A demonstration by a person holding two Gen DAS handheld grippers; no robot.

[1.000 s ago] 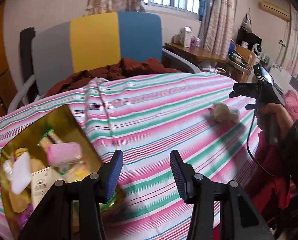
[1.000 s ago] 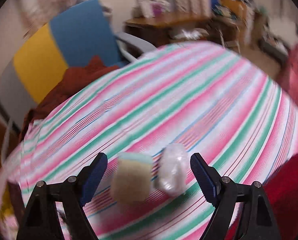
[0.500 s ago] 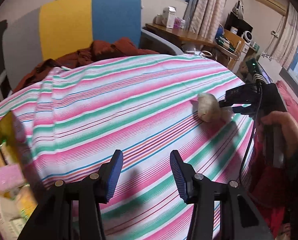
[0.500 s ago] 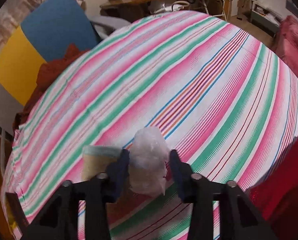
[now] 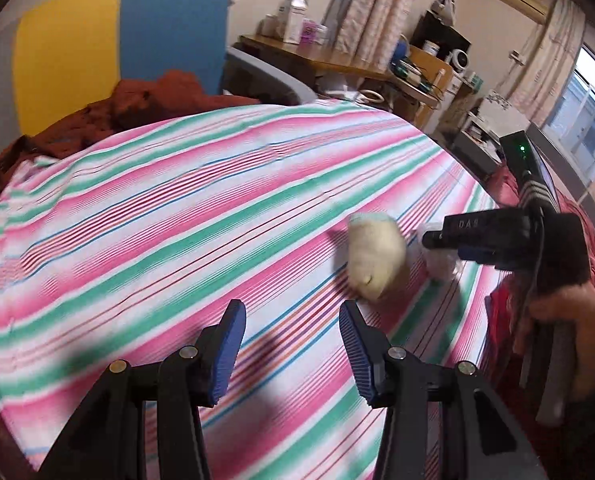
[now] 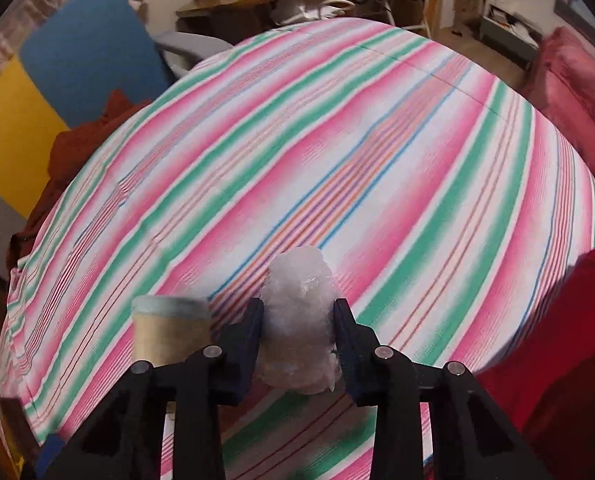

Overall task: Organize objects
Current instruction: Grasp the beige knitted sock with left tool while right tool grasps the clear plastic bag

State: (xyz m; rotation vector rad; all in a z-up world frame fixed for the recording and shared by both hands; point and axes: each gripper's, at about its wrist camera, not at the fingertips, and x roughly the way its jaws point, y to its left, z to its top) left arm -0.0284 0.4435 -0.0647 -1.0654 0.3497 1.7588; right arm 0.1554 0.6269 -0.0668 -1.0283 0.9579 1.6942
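A crumpled plastic wad (image 6: 299,316) is being closed on by the right gripper (image 6: 298,320) near the tabletop's (image 6: 377,152) edge; the left gripper's (image 5: 291,332) fingers are held narrowly apart, empty.

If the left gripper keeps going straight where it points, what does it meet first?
Probably the striped cloth: the left gripper is open, nothing between its fingers. The beige sponge sits right of that line; depth is unclear.

matt striped cloth (image 6: 377,152) covers the table; the crinkled clear plastic bundle (image 6: 297,312) looks glossy.
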